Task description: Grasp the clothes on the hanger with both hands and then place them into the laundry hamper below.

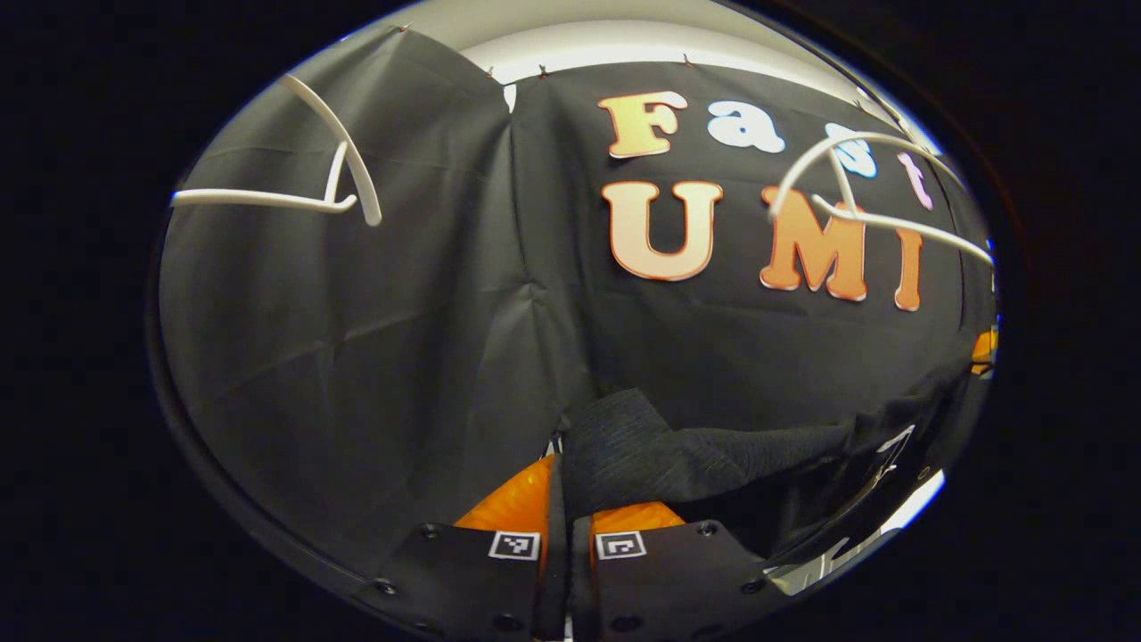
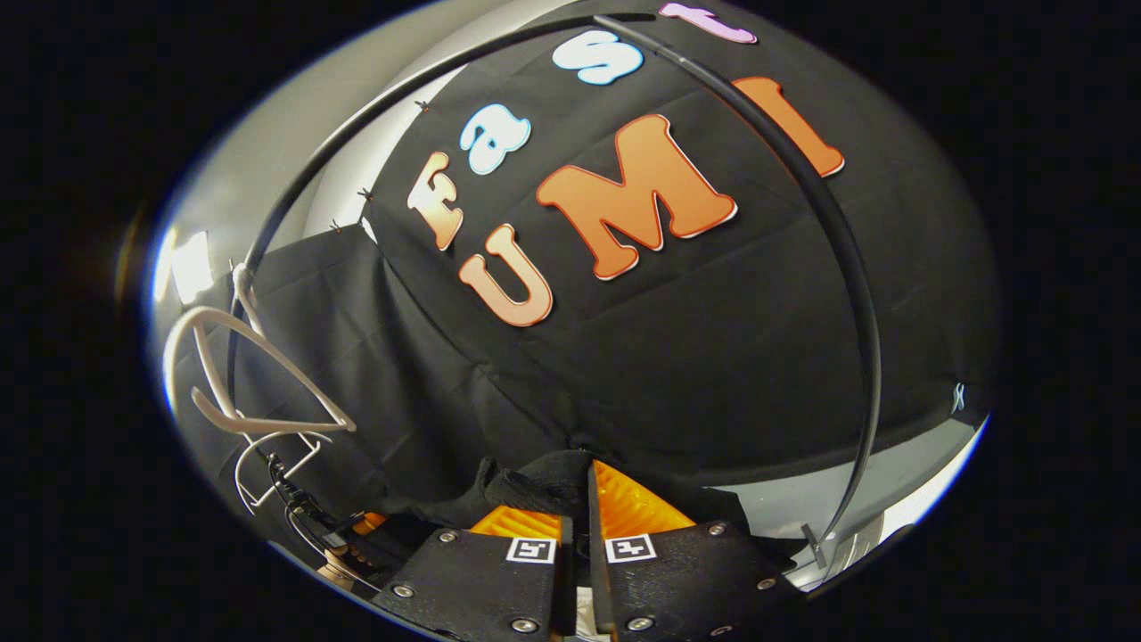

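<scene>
Gripping dark garment (image 1: 677, 455): left tool (image 1: 569, 508), right tool (image 2: 584, 499) clamped.

colours on the rack

dark charcoal, faintly ribbed knit: the garment (image 1: 677, 455), also (image 2: 535, 481). bright orange fingers (image 1: 521, 499), black housings with small black-and-white square markers on the left gripper (image 1: 563, 513) and the right gripper (image 2: 579, 504). white plastic hangers (image 1: 343, 152) (image 2: 258, 374). black rail (image 2: 802, 178).
</scene>
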